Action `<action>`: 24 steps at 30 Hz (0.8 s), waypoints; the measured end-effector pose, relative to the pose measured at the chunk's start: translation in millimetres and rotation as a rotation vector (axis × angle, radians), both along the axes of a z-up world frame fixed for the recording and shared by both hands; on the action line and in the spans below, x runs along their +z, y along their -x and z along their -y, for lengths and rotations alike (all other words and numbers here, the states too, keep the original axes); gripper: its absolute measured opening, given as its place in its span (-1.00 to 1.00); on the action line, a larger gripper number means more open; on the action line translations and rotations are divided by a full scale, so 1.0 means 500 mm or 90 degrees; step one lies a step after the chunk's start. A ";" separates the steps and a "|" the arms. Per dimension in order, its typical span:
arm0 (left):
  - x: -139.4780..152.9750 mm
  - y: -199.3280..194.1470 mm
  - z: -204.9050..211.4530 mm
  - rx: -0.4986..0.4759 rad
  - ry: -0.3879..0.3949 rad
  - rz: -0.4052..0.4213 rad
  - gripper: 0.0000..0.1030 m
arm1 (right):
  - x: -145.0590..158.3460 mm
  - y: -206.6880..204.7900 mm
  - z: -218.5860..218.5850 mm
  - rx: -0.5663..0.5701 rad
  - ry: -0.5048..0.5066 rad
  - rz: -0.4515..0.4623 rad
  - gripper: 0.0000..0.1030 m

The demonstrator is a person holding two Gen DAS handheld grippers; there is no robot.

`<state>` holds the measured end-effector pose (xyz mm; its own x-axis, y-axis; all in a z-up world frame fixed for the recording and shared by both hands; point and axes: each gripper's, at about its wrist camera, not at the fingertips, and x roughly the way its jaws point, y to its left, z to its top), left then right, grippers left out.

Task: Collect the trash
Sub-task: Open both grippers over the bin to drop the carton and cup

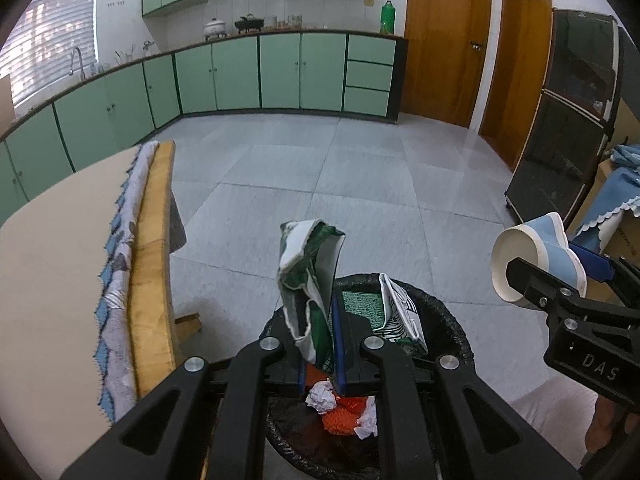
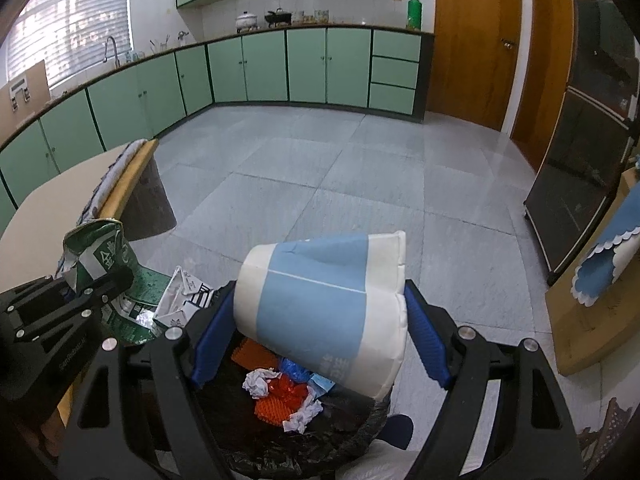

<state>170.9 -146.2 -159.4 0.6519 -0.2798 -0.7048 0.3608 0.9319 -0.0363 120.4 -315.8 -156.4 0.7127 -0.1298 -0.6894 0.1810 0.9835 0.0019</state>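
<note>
1. Hovering over bin: your L gripper, fingers pinched tight on wrapper.
2. R gripper, wide, clamps cup at L's 3 o'clock.

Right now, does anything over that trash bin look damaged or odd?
Yes. The green wrapper pinched in the left gripper is torn and crumpled, and the blue-and-white paper cup between the right gripper's fingers is dented near its base and tipped sideways. Both hang above the black-lined bin, so they look like trash.
</note>
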 end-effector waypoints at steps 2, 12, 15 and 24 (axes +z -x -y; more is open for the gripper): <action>-0.007 -0.005 0.004 -0.002 0.000 -0.008 -0.78 | -0.005 -0.010 0.000 0.006 0.000 -0.006 0.54; -0.007 -0.026 -0.019 0.017 0.021 -0.016 -0.21 | -0.010 -0.037 0.002 0.002 0.010 -0.010 0.74; 0.003 -0.026 -0.029 0.022 0.027 -0.012 -0.16 | -0.006 -0.032 0.003 0.000 0.009 -0.005 0.81; 0.055 -0.008 -0.058 0.038 0.040 0.022 0.32 | 0.031 -0.017 0.006 -0.006 0.001 0.019 0.90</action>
